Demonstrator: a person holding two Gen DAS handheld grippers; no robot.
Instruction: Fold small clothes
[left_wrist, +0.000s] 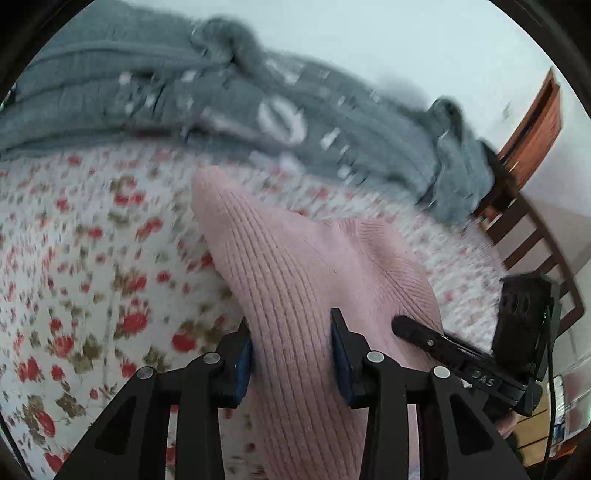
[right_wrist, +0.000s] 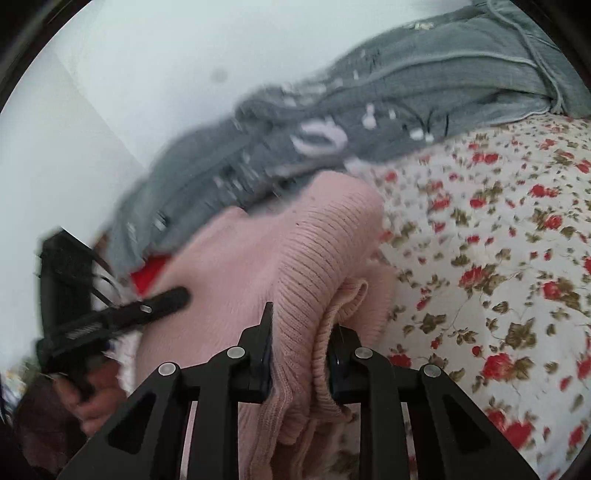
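Observation:
A pink ribbed knit garment (left_wrist: 295, 266) hangs lifted over the floral bedsheet (left_wrist: 92, 258). In the left wrist view my left gripper (left_wrist: 291, 328) is shut on a fold of it, the blue pads pressing the cloth from both sides. Just to the right, one black finger (left_wrist: 417, 328) of my right gripper lies against the same cloth. In the right wrist view my right gripper (right_wrist: 304, 325) is shut on a bunched edge of the pink garment (right_wrist: 280, 251). A finger (right_wrist: 166, 301) of the left gripper touches the cloth at the left, above the hand (right_wrist: 92, 402) holding it.
A grey garment with white print (left_wrist: 258, 103) (right_wrist: 332, 140) lies crumpled along the far side of the sheet by a white wall. A red item (right_wrist: 147, 277) peeks out under it. Dark wooden furniture (left_wrist: 535, 122) stands at the right.

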